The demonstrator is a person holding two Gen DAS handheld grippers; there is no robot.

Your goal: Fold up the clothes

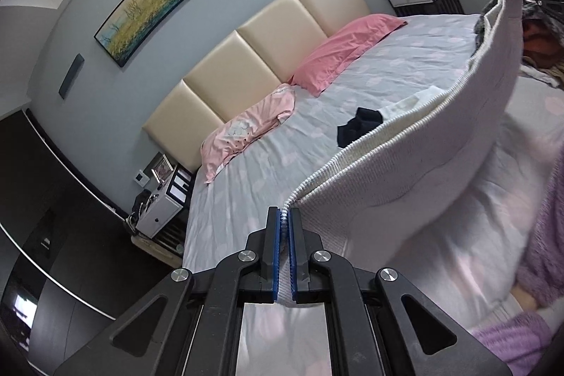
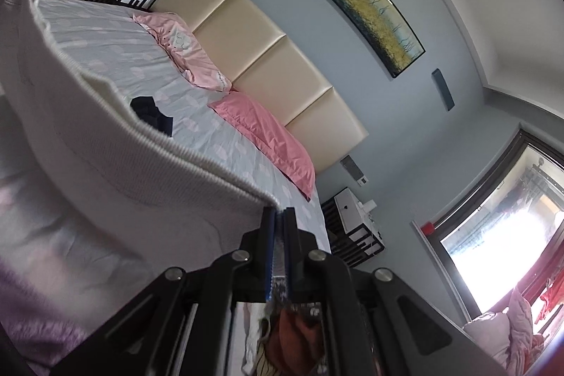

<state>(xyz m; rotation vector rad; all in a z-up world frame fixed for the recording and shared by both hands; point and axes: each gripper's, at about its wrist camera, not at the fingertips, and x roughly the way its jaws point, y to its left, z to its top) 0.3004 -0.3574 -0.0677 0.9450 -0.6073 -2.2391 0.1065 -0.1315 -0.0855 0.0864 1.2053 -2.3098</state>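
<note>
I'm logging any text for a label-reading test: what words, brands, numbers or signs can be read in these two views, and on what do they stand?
No text can be read in either view.
Pale pink pillow: a small printed design, no letters made out.
White box on the nightstand: a small dark mark, too small to read.
Wall panel: too small to read.
White knit garment, held by the left gripper and right gripper: no label visible.

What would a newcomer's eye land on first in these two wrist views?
First, the white knit garment, stretched taut in the air above the bed between the left gripper and right gripper, each shut on a ribbed edge. Next, the pink pillows against the cream headboard, and a small dark garment lying on the sheet beyond the raised knit.
</note>
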